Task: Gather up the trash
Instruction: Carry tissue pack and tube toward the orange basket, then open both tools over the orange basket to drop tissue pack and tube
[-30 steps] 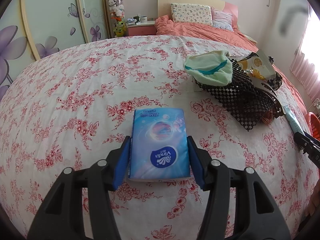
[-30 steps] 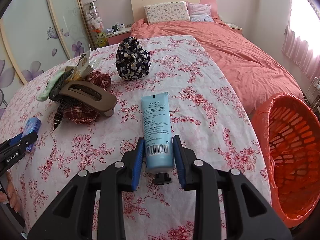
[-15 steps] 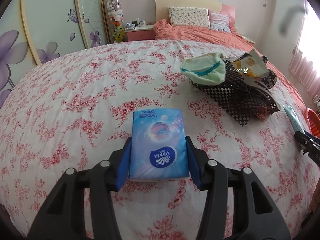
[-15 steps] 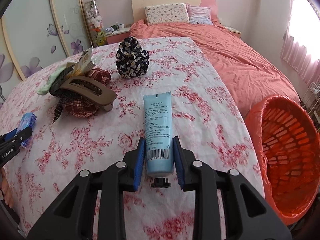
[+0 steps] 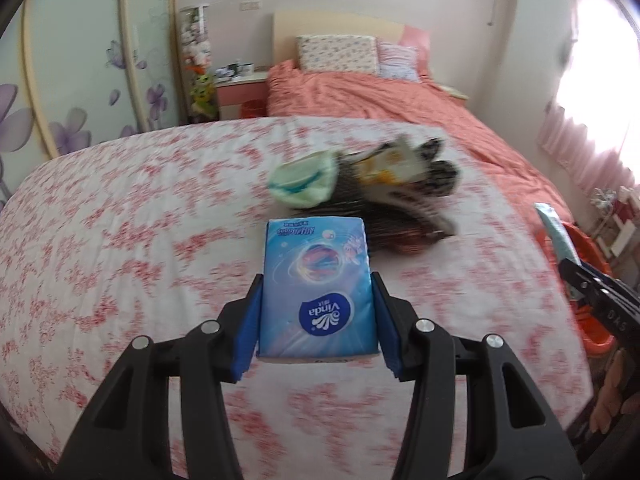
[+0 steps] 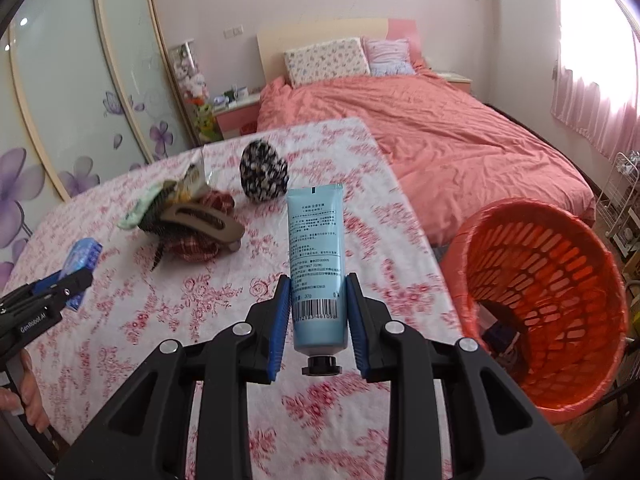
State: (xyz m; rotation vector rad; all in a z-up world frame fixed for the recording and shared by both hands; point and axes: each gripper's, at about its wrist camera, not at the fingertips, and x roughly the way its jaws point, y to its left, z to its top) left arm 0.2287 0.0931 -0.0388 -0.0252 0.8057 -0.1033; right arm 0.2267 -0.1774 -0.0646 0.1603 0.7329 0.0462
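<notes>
My left gripper [image 5: 318,316] is shut on a blue Vinda tissue pack [image 5: 316,284] and holds it above the floral table; the pack also shows in the right wrist view [image 6: 82,258]. My right gripper [image 6: 318,316] is shut on a light-blue cream tube [image 6: 318,264], cap toward me, lifted off the table; the tube also shows in the left wrist view [image 5: 556,232]. An orange mesh trash basket [image 6: 536,304] stands right of the table, with some items at its bottom.
A pile lies mid-table: a green cloth [image 5: 304,180], a snack wrapper [image 5: 394,164], a brown hair claw [image 6: 204,222] and plaid fabric [image 6: 200,246]. A black-and-white floral scrunchie [image 6: 264,176] lies beyond. A coral bed [image 6: 460,144] stands behind.
Both grippers have risen with their items and swung right, toward the basket. The tissue pack and the tube are now clear of the table; the basket shows larger.
</notes>
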